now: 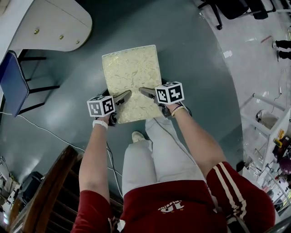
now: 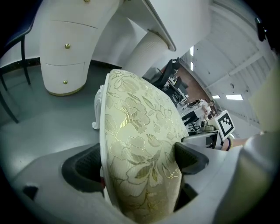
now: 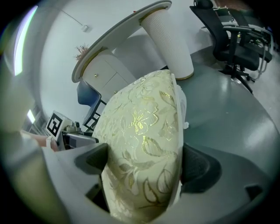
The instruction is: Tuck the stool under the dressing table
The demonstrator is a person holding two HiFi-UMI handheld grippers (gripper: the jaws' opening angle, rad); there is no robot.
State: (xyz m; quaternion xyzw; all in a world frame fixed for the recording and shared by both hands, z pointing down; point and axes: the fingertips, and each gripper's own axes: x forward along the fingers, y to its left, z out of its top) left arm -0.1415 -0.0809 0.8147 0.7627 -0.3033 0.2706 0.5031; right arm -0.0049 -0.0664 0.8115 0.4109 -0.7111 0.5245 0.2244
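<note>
Head view: both arms reach forward and down, forearms bare, red sleeves at the shoulders. The left gripper [image 1: 124, 96] and right gripper [image 1: 144, 92] angle inward toward each other, both at the near short edge of the stool [image 1: 130, 72]. The marker cubes sit just above the hands, and the left wrist wears a white band [image 1: 100, 124].

Left gripper view: the jaws stand wide with the stool's cushion edge filling the gap. One pad is on the gold floral top and the other is on the white underside rim, so it is gripping. Right gripper view: same story, with the jaws wide, the cushion wedged between them and pads against both faces.

The stool stands on the floor [image 1: 195, 68], straight ahead of the person and just past one white shoe [image 1: 137, 135]. It is clear of the dressing table [image 1: 51, 26], which sits up and to the left, so it is not tucked under.

The floor is smooth, grey-green and glossy. The dressing table is white, with small gold drawer knobs and a rounded pedestal base. A blue chair [image 1: 12, 83] with black legs stands left of it. A thin cable [image 1: 45, 130] runs across the floor at left. A black office chair [image 1: 233, 9] is at top right, a white rack [image 1: 273, 124] with clutter at right, and a dark wooden piece [image 1: 45, 195] at bottom left.
</note>
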